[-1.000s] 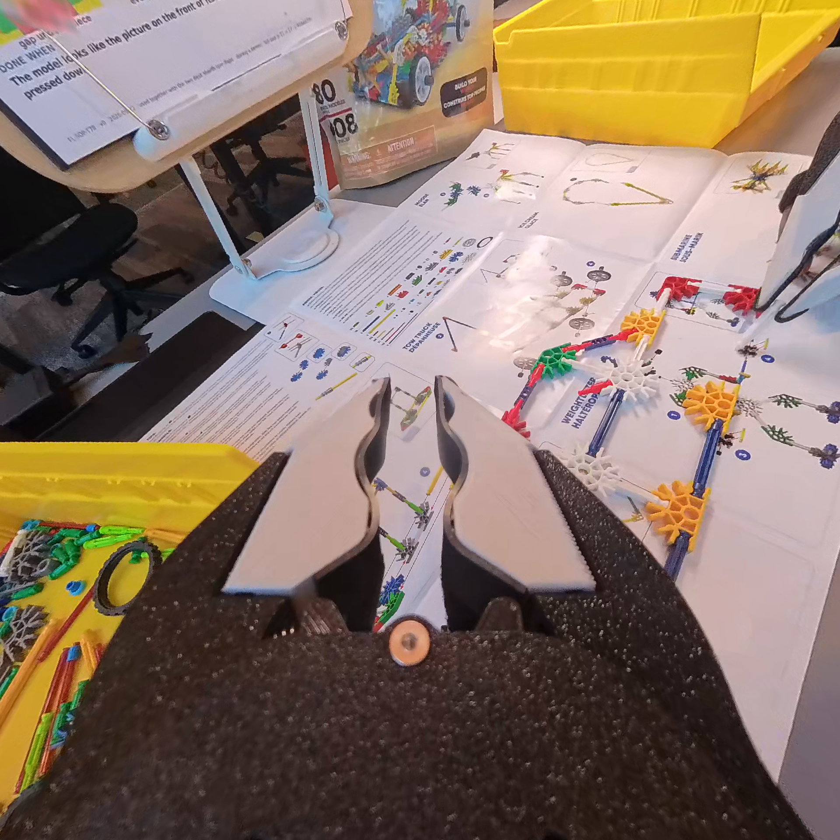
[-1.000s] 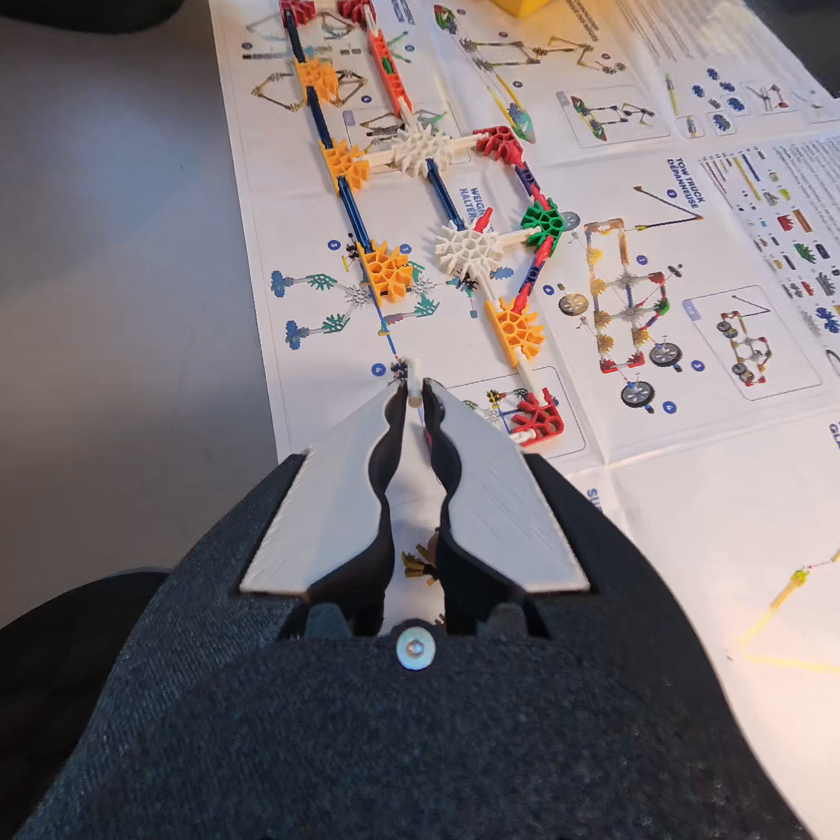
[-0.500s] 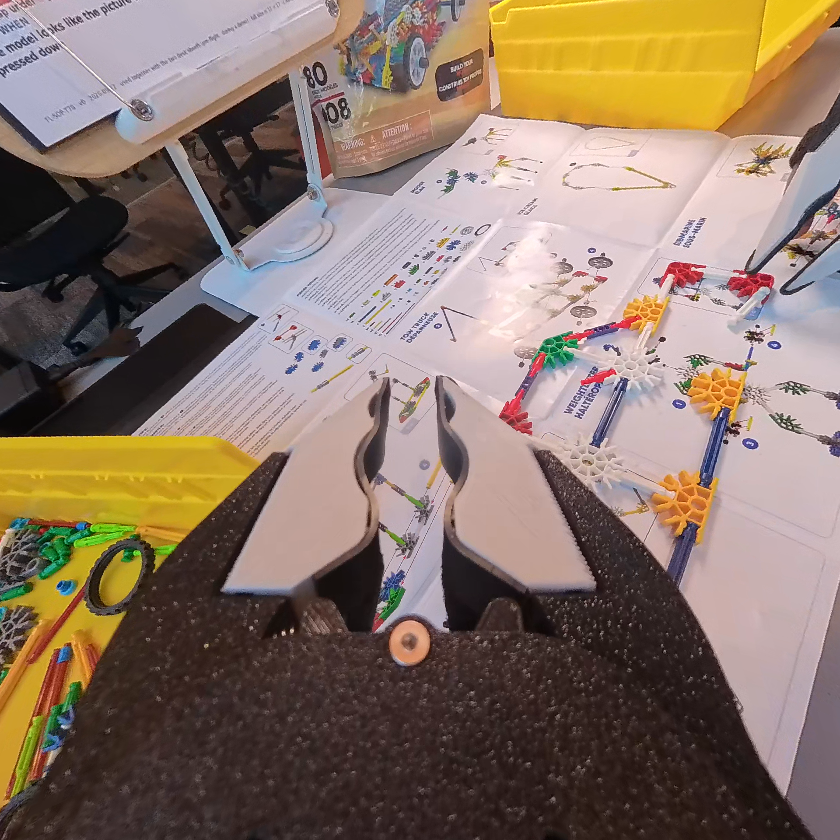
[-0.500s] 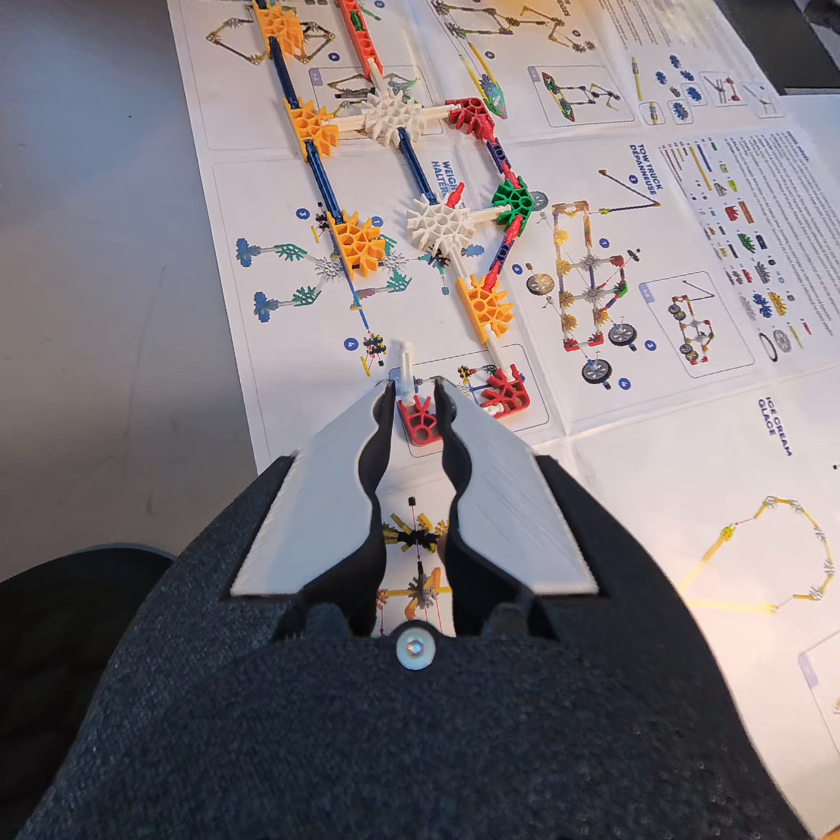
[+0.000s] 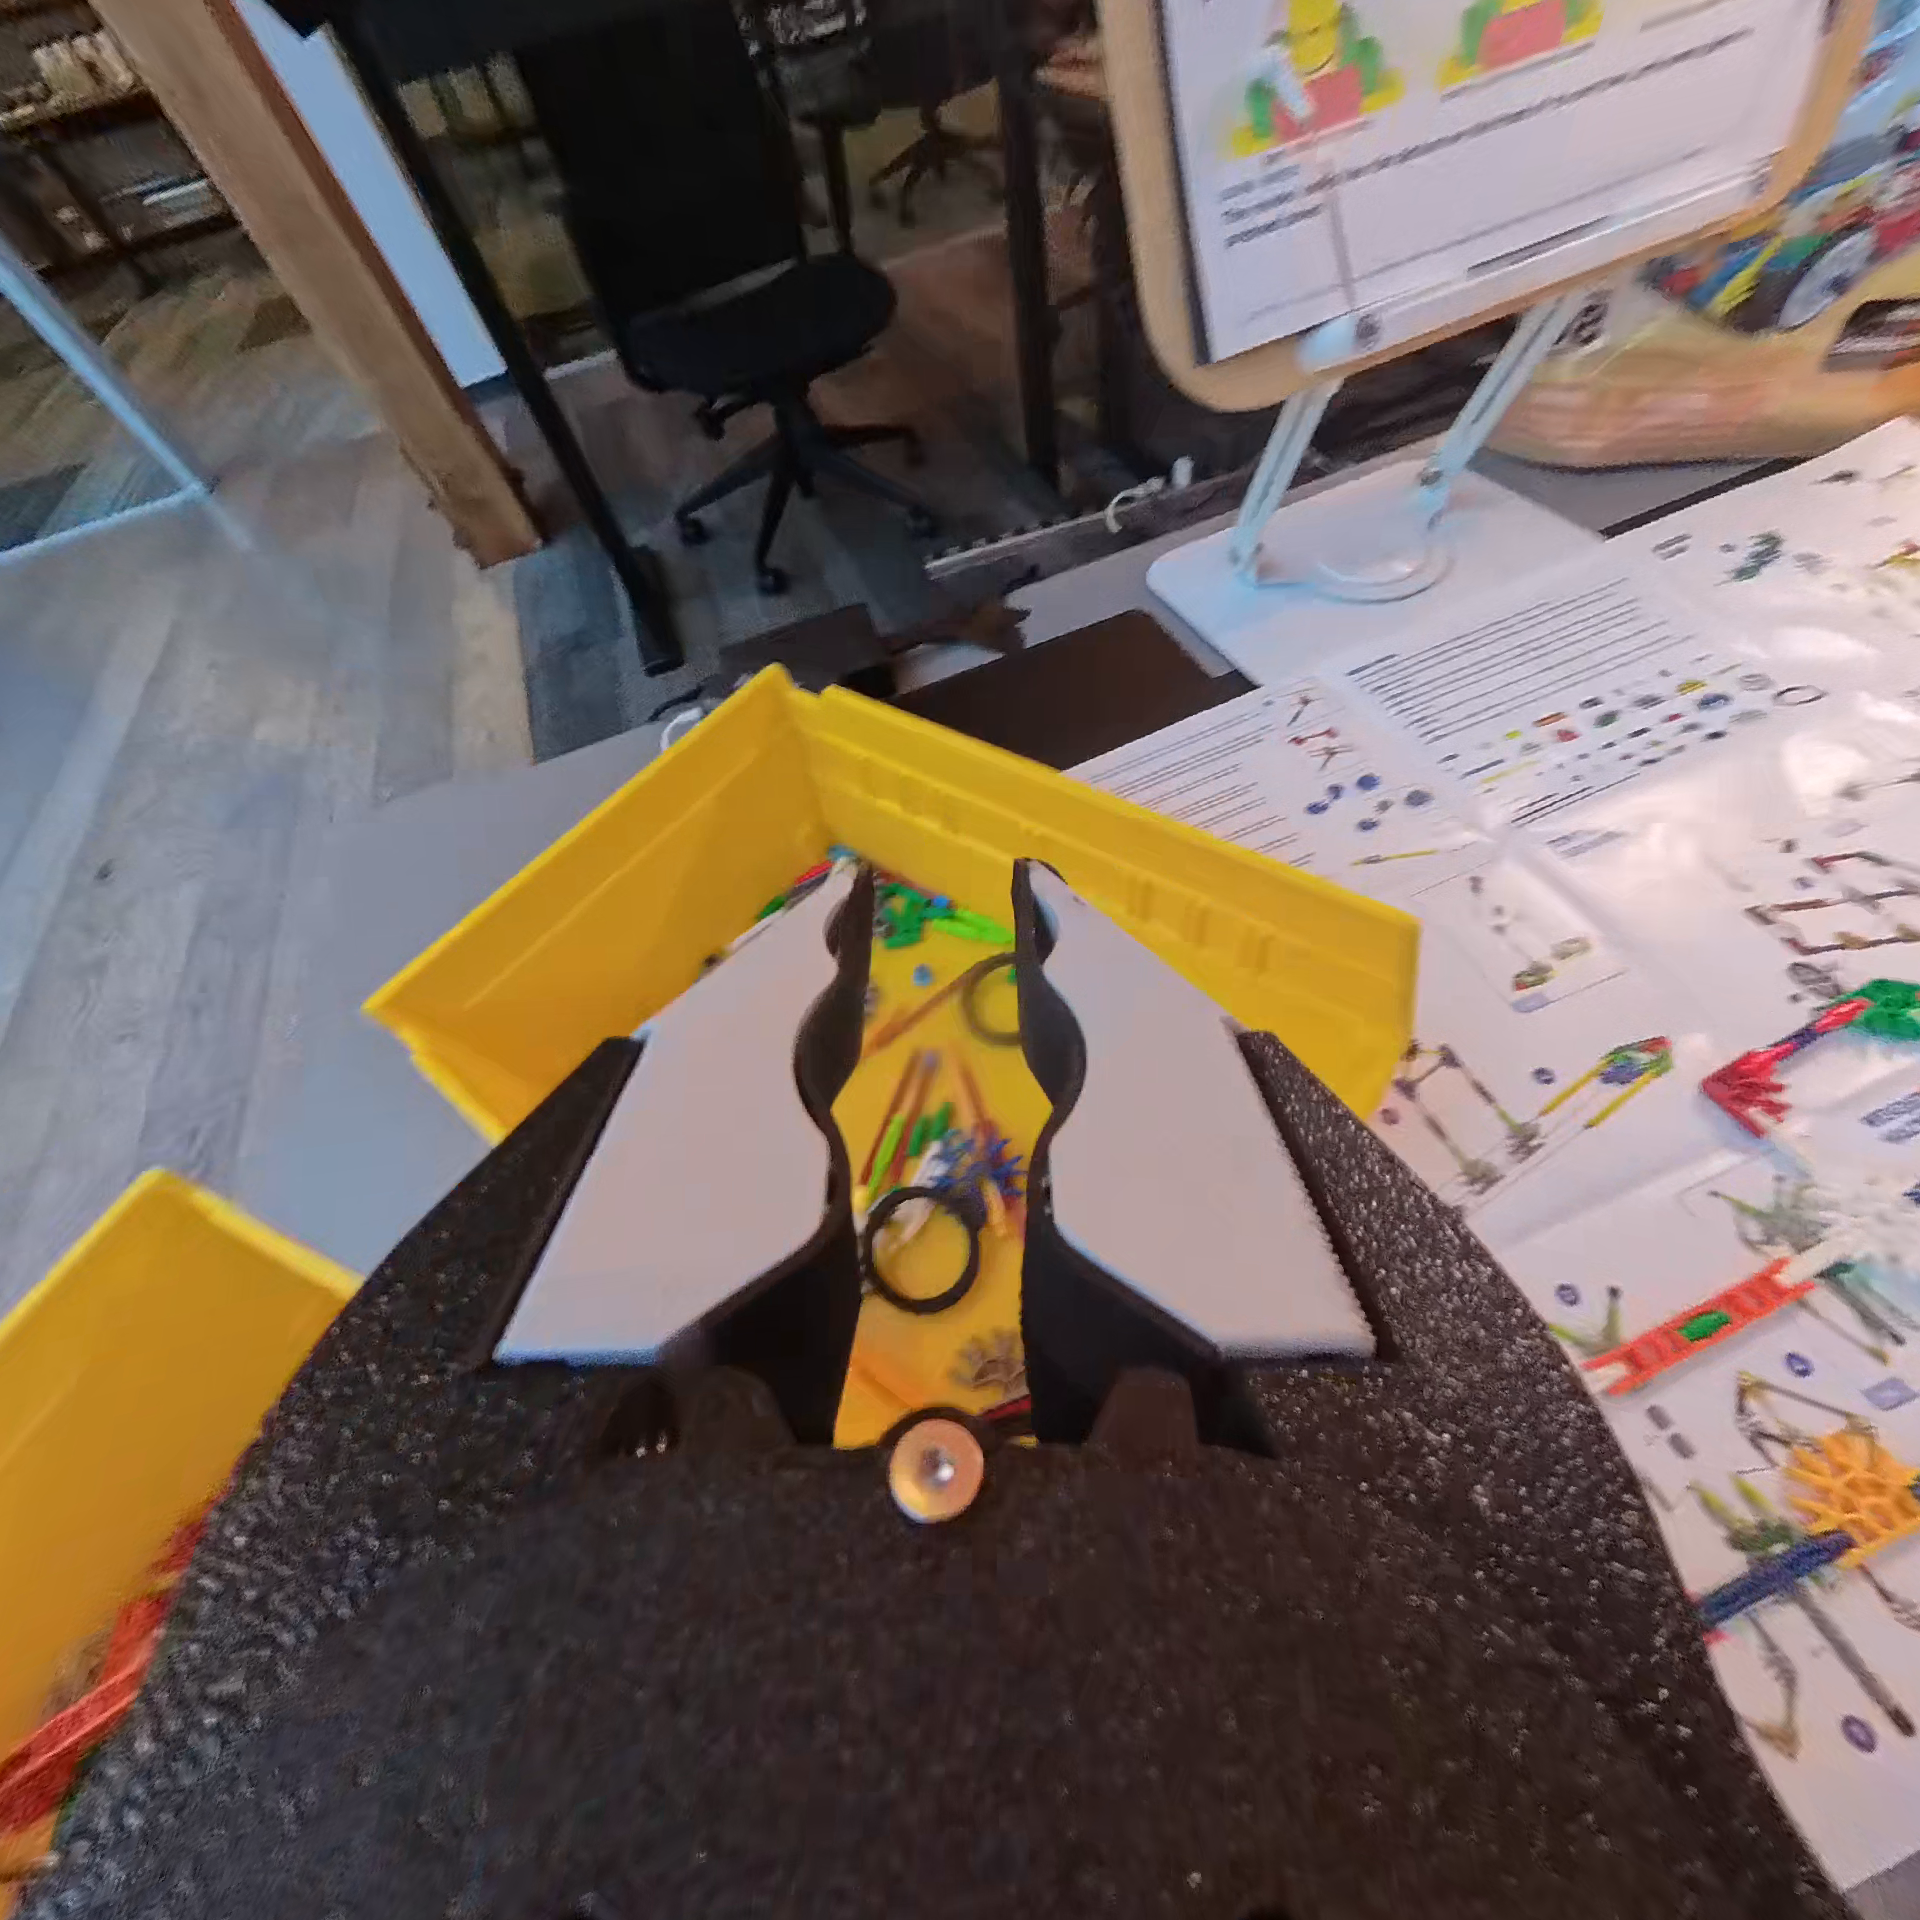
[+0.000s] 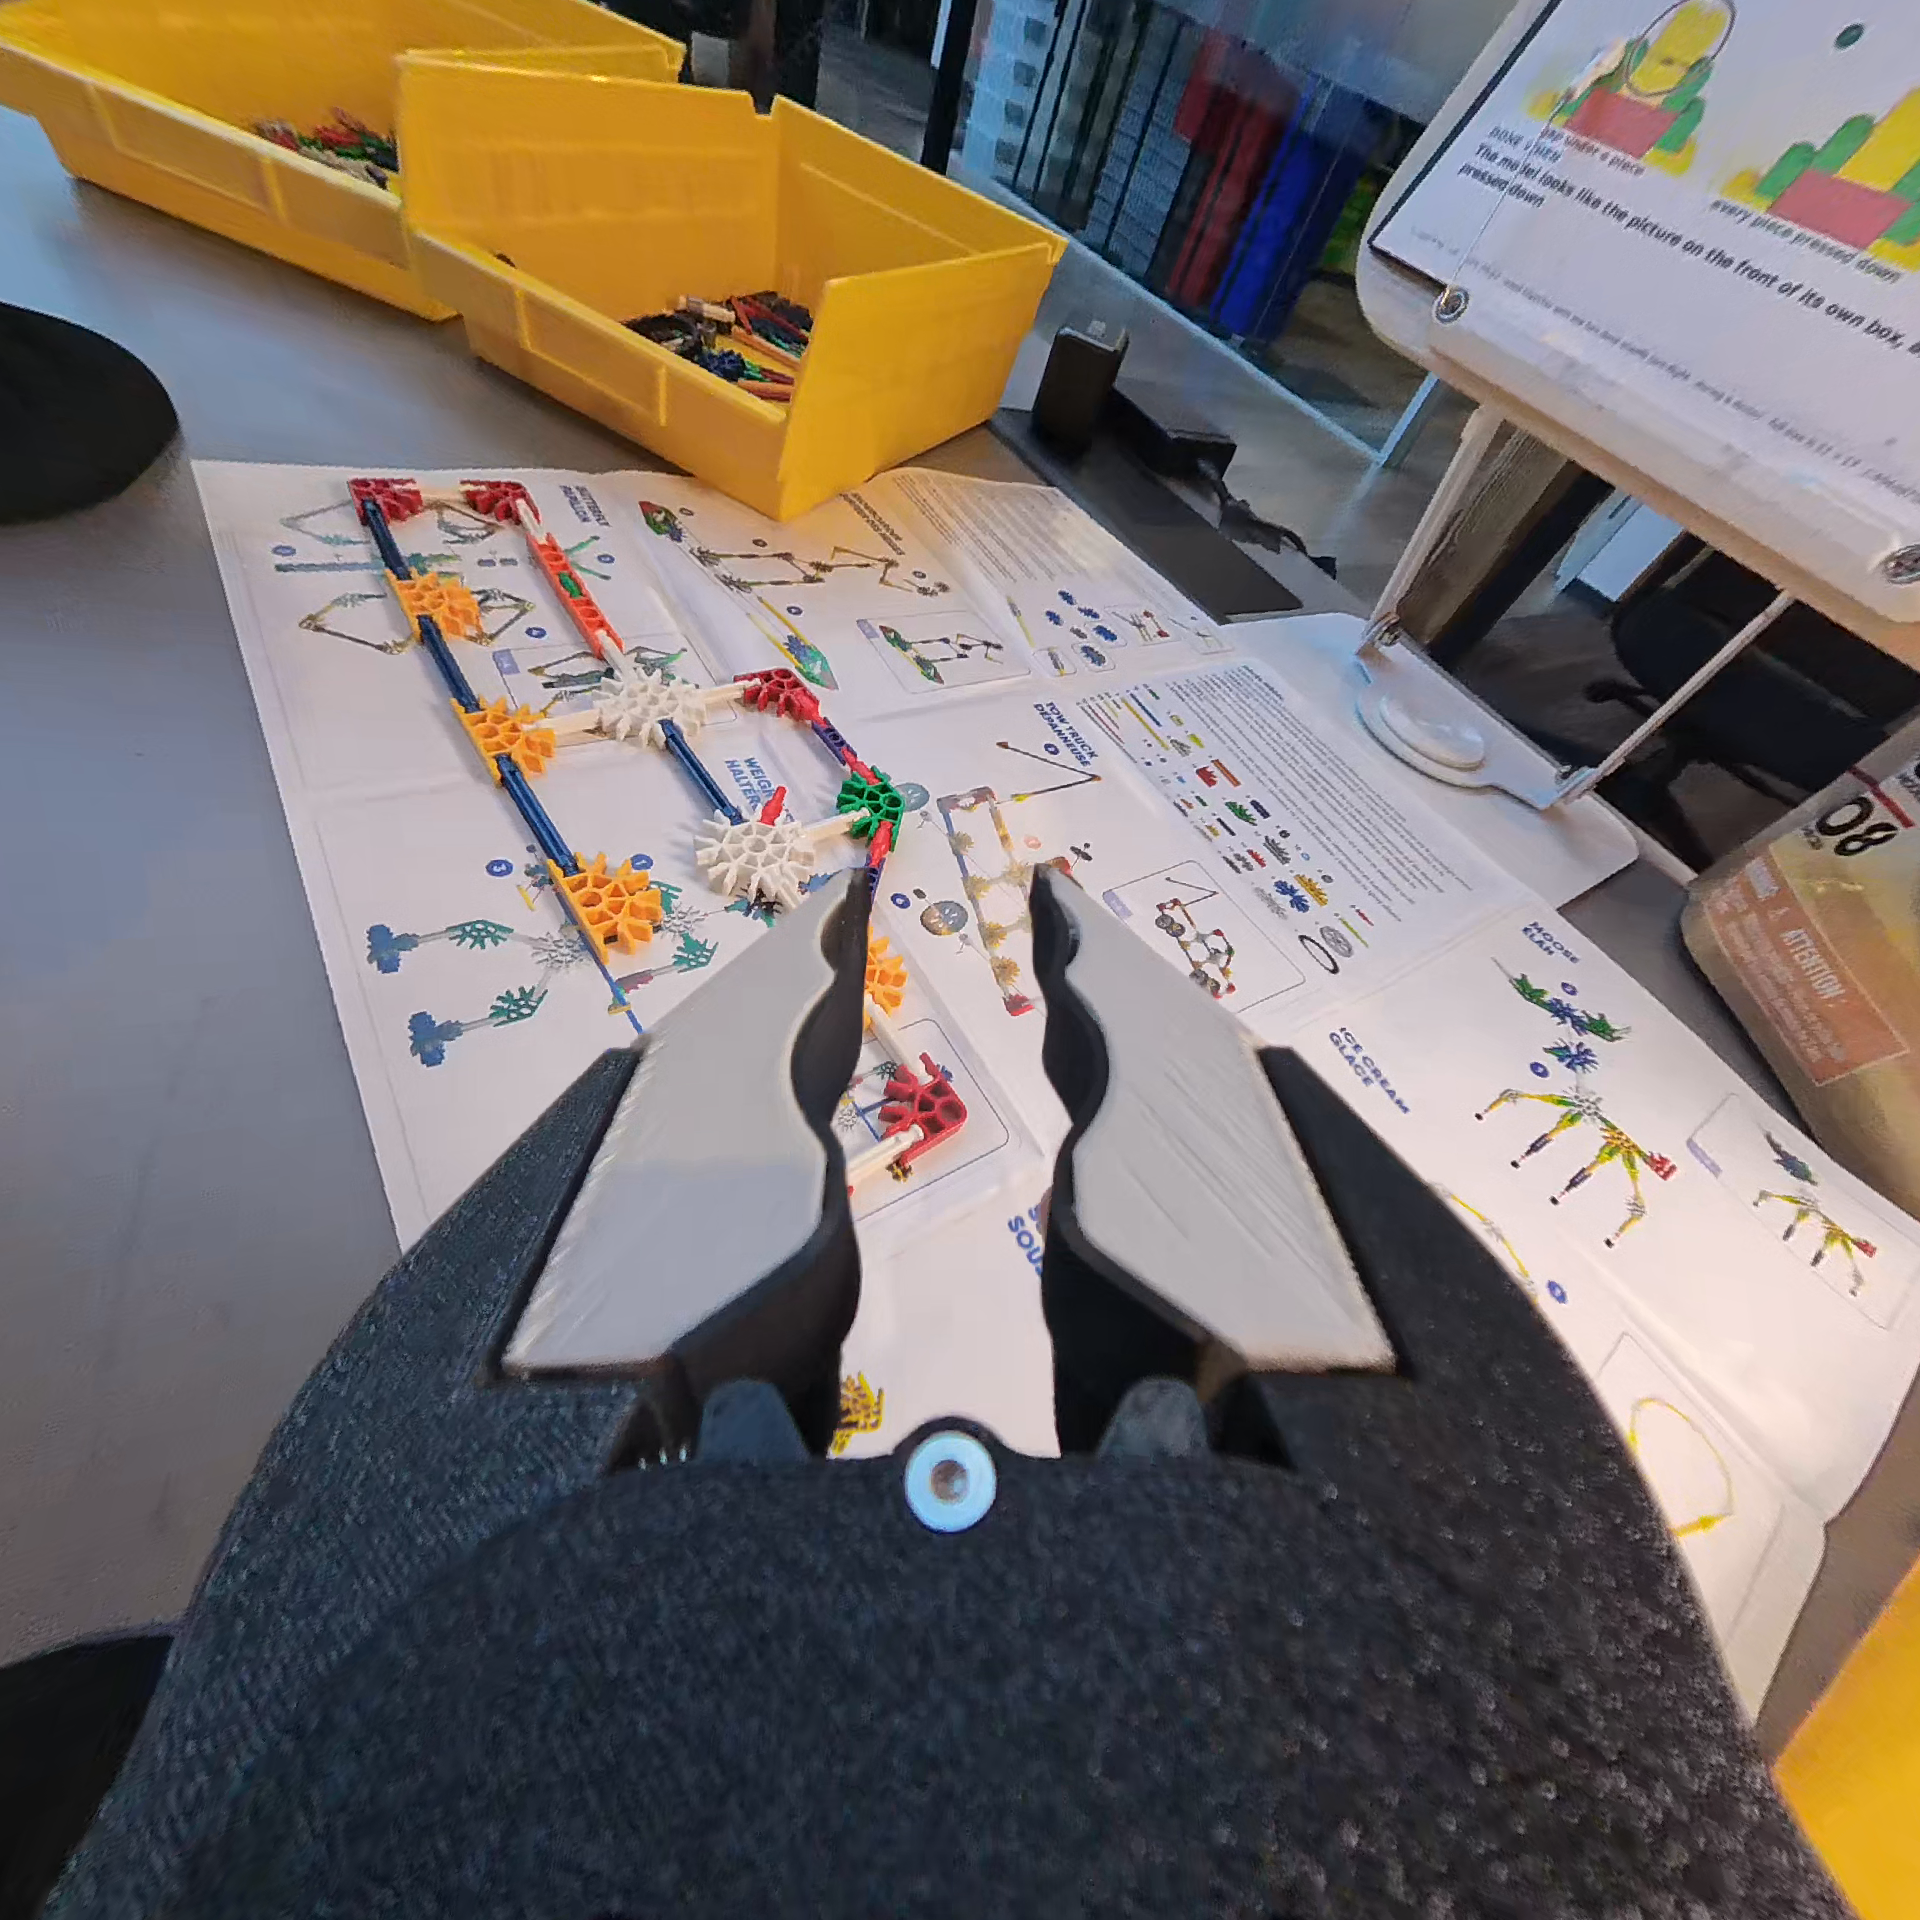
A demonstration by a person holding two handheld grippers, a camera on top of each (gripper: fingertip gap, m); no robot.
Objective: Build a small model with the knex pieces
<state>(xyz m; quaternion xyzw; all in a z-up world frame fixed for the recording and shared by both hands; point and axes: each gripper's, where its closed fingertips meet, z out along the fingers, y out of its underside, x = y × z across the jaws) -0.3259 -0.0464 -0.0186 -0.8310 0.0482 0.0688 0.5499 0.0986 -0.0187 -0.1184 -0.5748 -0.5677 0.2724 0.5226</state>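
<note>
My left gripper (image 5: 940, 873) is open and empty above a yellow bin (image 5: 1143, 862). The bin holds loose rods, green pieces (image 5: 935, 920) and a black ring (image 5: 920, 1252). My right gripper (image 6: 951, 881) is open and empty, raised over the instruction sheet (image 6: 1143, 790). A flat rod-and-connector model lies on that sheet, with a white connector (image 6: 755, 852), a green connector (image 6: 871, 800) and an orange connector (image 6: 613, 899). Its red connector (image 6: 925, 1107) lies on the sheet below my right fingers, untouched. Part of the model shows at the right of the left wrist view (image 5: 1756, 1086).
Two yellow bins of parts (image 6: 904, 312) (image 6: 208, 156) stand at the far edge of the sheet. A white document stand (image 6: 1455, 727) and a kit box (image 6: 1808, 966) are on the right. Another yellow bin (image 5: 125, 1351) is at my lower left; an office chair (image 5: 758, 312) stands beyond the table. My hands' fingertips stand some 45 cm from each other. The white connector (image 6: 755, 852) is about 12 cm from my right fingertips and 35 cm from my left.
My right gripper was shut on a white rod with a red connector, opened, left it on the sheet and drew back upward. My left gripper swung left from the sheet to over the bin and opened a little.
</note>
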